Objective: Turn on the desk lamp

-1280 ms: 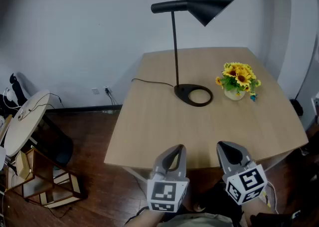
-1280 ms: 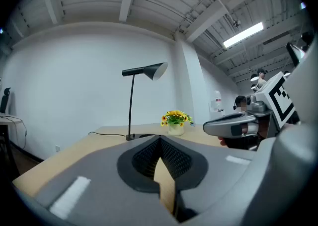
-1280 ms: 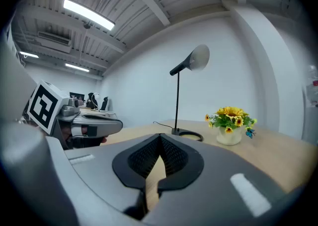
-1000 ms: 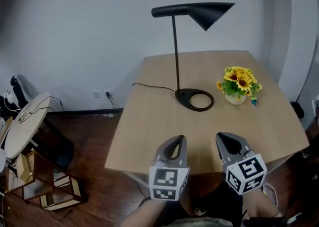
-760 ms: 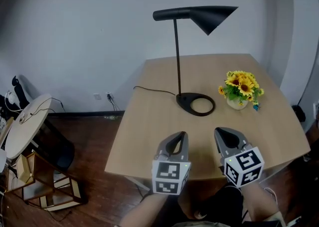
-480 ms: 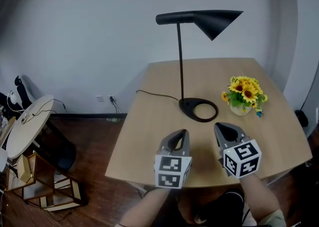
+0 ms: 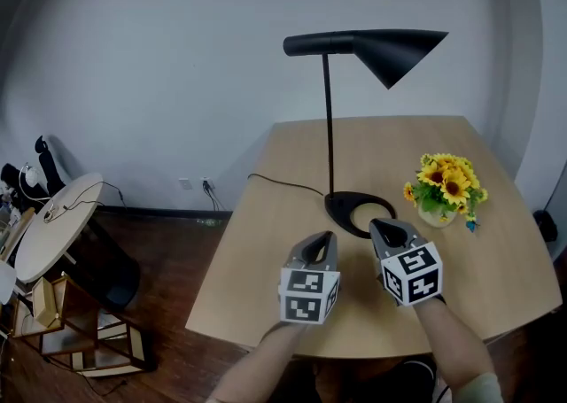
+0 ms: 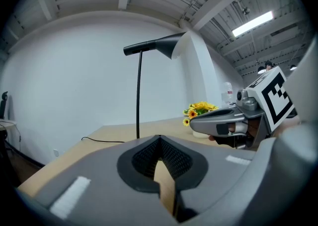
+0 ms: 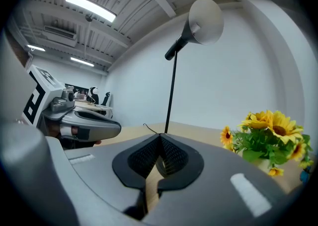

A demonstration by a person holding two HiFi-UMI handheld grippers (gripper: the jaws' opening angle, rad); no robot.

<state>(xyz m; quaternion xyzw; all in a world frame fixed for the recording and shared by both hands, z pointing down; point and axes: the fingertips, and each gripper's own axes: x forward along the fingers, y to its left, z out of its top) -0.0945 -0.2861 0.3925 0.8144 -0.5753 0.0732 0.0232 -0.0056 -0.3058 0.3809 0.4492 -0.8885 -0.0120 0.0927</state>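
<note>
**Head view.** A black desk lamp stands at the centre of the frame on a light wooden table. Its ring-shaped base lies at centre right and its cone shade at upper right, pointing down. A thin cord runs from the base leftward to the table edge. A small pot of sunflowers sits right of the base, apart from it. The left gripper and right gripper hover side by side at lower centre. The right one's tip is just beside the near rim of the base; contact cannot be judged.

**Left gripper view.** The jaws are clenched tip to tip with nothing between them; the lamp's stem rises at upper centre.

**Right gripper view.** The jaws are likewise pressed together and empty, with the stem directly above the tips and the sunflowers at lower right
</note>
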